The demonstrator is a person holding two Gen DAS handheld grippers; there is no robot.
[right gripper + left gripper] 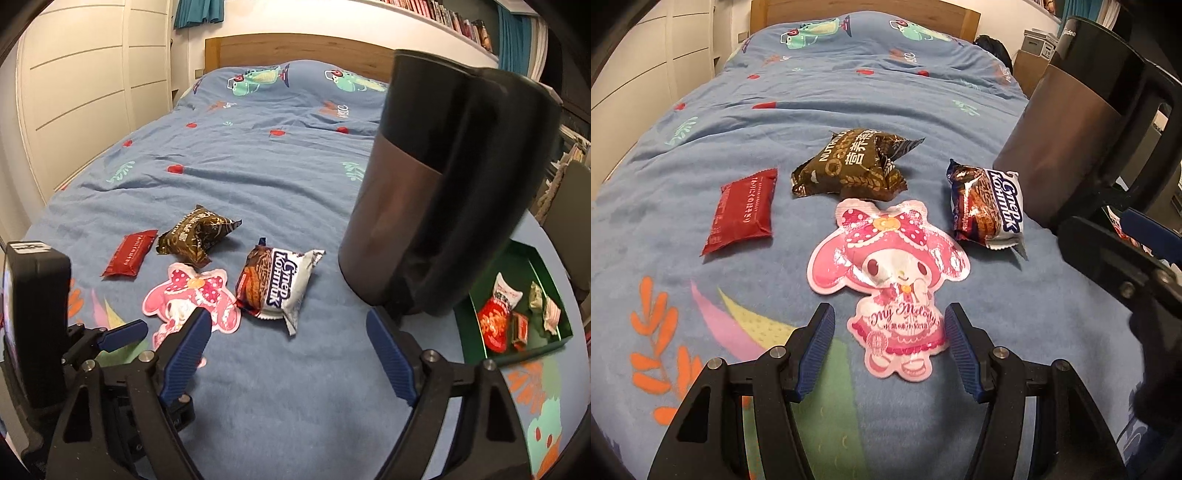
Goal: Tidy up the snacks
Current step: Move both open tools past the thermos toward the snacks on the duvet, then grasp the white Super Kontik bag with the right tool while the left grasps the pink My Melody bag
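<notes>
Several snacks lie on a blue bedspread (849,92). A pink My Melody pouch (890,284) lies flat right in front of my left gripper (890,325), which is open with the pouch's lower end between its fingertips. Beyond are a brown crumpled packet (849,166), a red packet (742,214) to the left and a white-and-brown wafer pack (986,206) to the right. My right gripper (288,332) is open and empty, with the wafer pack (277,288) just ahead. A green tray (546,295) at the right holds several snacks.
A tall dark kettle-like jug (443,192) stands on the bed right of the snacks, close to my right gripper; it also shows in the left wrist view (1082,122). A wooden headboard (295,51) and white wardrobe (81,92) lie beyond.
</notes>
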